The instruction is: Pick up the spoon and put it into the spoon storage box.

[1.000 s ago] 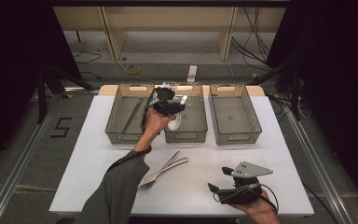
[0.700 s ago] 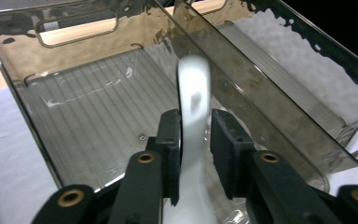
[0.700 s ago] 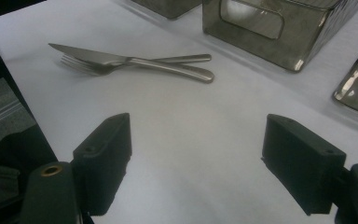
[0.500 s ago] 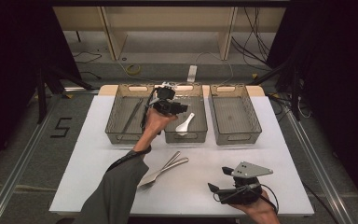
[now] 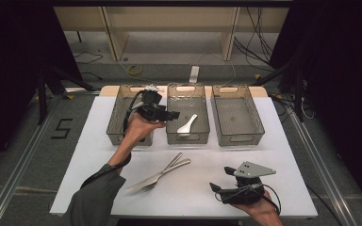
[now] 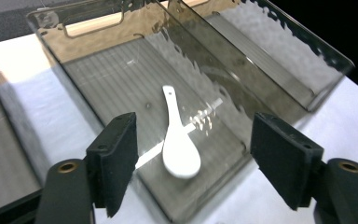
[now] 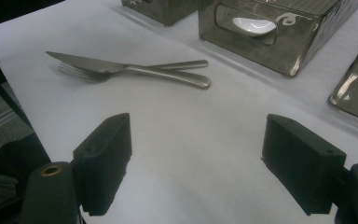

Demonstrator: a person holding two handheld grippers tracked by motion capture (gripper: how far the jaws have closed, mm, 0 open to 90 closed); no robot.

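A white ceramic spoon lies loose on the floor of the middle smoked-plastic bin, bowl toward the front wall. My left gripper hovers over the divide between the left bin and the middle one. Its jaws have just been opening and are open, with nothing between the pads. In the left gripper view the spoon sits below and beyond the left gripper. My right gripper rests open low over the white table, in its own view bare table between the jaws. A knife and fork lie crossed ahead of it.
The right bin stands beside the middle one at the back of the table. The knife and fork lie at the table's centre front. The middle bin's front handle cutout shows the spoon's bowl.
The left gripper held the spoon over the middle bin, let it drop inside, opened its jaws and drew back to the left and up. The right gripper has stayed put.
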